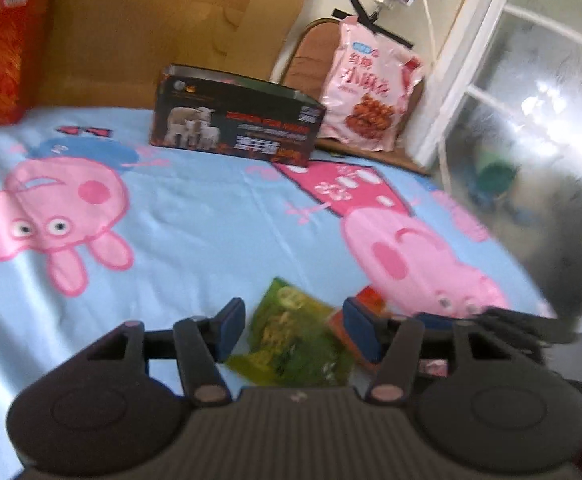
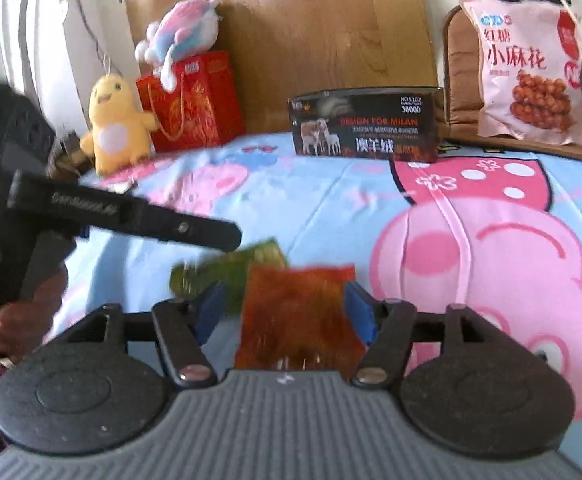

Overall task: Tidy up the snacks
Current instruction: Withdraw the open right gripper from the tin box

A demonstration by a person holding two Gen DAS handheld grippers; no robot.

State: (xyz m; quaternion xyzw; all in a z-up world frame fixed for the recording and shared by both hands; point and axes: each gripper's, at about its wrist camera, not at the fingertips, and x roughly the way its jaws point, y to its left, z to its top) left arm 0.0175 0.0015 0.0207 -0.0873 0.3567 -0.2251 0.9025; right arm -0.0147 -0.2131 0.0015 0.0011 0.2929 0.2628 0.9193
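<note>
The left tool (image 1: 291, 330) is gaping wide over the green snack packet (image 1: 291, 340), gripping nothing. The right tool (image 2: 285, 308) is standing open around the orange snack packet (image 2: 297, 316). Both packets are lying side by side on the cartoon-pig bedsheet (image 1: 195, 216), well short of the black box (image 2: 365, 126).

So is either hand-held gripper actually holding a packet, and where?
Neither. The left hand-held gripper is open around the green packet; the right is open around the orange one.
</note>
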